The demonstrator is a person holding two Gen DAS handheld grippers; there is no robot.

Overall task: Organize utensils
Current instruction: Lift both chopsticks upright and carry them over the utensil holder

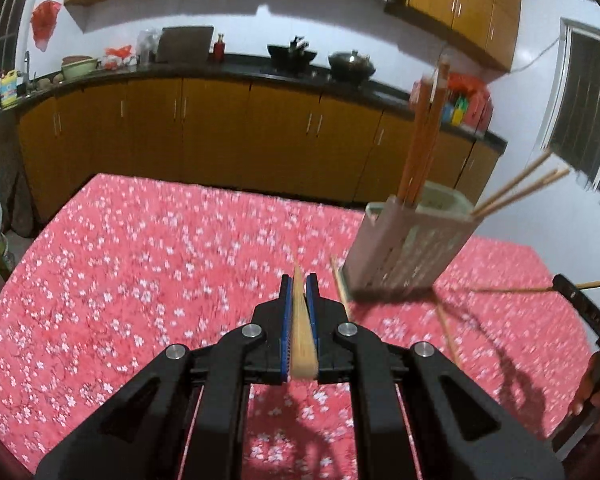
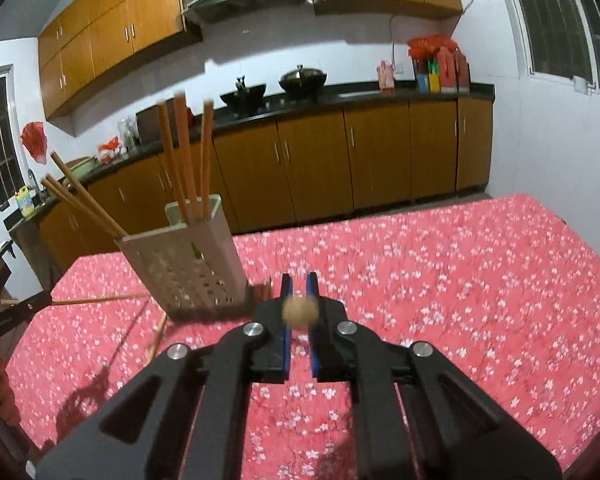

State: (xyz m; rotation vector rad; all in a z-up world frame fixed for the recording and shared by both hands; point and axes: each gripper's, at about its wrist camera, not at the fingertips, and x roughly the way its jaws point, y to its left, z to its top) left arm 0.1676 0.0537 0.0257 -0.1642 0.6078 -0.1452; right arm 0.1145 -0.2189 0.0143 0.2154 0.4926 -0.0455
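A pale bamboo chopstick lies lengthwise between the blue pads of the left gripper, whose fingers are pressed onto it, above the red floral tablecloth. The right gripper pinches a second chopstick, seen end-on as a blurred tan disc between its pads; in the left wrist view that same stick pokes out sideways from the right gripper at the frame's right edge. Between the two tools stands the perforated utensil holder, tilted in both views, resting on the cloth. Several orange-brown chopsticks stand in one of its compartments, and a few lighter ones lean outward from another. Two loose sticks lie on the cloth beside the holder's base. Behind the table run wooden cabinets under a dark counter carrying woks
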